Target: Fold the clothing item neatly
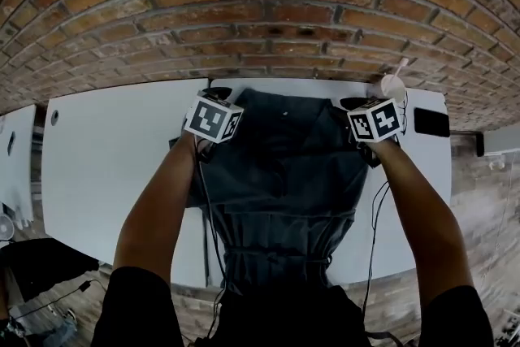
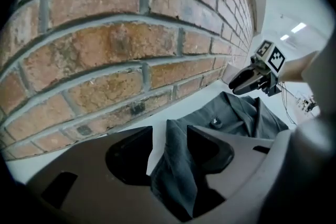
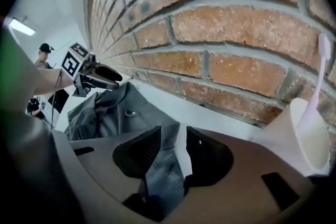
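Observation:
A dark grey shirt (image 1: 284, 175) lies spread on the white table (image 1: 106, 158), its lower part hanging over the near edge. My left gripper (image 1: 220, 95) is at its far left corner and my right gripper (image 1: 355, 104) at its far right corner, both close to the brick wall. In the left gripper view a fold of the shirt (image 2: 178, 176) rises between the jaws of the left gripper (image 2: 170, 136), which stand apart with a gap beside the cloth. In the right gripper view the right gripper (image 3: 173, 139) stands likewise, its jaws loose around a shirt (image 3: 163, 176) fold.
The brick wall (image 1: 260, 4) runs right behind the table's far edge. A white cup (image 1: 392, 85) with a straw stands by the right gripper, and a black phone (image 1: 431, 123) lies further right. Cables trail from both grippers along my arms.

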Available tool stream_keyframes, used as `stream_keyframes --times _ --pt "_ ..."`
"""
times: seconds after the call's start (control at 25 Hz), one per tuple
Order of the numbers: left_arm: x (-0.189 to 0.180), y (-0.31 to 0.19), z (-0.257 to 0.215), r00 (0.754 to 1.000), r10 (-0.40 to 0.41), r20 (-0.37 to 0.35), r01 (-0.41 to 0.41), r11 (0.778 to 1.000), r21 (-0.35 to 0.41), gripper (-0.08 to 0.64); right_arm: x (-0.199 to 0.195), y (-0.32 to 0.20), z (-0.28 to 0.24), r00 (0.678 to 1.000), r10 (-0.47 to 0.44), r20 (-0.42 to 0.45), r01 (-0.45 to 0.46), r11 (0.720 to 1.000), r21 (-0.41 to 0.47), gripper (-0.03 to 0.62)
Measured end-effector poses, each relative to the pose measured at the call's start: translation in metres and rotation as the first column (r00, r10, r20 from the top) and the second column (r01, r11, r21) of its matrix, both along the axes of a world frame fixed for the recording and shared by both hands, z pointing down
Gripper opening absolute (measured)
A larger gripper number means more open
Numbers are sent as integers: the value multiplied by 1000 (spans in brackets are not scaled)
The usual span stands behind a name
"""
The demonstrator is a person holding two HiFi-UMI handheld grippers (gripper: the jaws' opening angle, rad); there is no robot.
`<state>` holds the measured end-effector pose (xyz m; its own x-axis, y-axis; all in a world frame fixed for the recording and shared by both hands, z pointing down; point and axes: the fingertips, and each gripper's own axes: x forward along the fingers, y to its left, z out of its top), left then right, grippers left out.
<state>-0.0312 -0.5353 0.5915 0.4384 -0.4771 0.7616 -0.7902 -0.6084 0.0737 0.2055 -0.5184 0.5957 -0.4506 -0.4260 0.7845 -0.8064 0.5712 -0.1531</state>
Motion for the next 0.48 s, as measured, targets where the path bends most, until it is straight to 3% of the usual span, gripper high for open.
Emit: stream_keyframes --times 0.12,0.24,0.32,0.36,0.4,0.48 --pt "13 -11 12 999 37 5 -37 998 -55 187 -8 -10 13 1000 1 8 -1 997 -75 132" --pt "13 -19 29 997 29 69 -21 993 -113 187 -17 -9 29 998 -45 -46 38 988 -152 130" --pt "10 -19 37 993 13 118 5 990 -144 150 -24 -9 31 991 -96 -89 83 987 -135 112" --pt "11 -18 35 992 13 125 6 990 -144 83 -28 -9 27 988 -118 -95 108 989 -105 50" --pt "12 -17 31 993 14 118 2 991 -130 39 -33 -10 20 986 -140 -92 134 989 -70 23" --pt "15 -15 13 997 9 77 -3 996 -86 35 -42 -7 5 981 -184 -67 184 983 -2 18"
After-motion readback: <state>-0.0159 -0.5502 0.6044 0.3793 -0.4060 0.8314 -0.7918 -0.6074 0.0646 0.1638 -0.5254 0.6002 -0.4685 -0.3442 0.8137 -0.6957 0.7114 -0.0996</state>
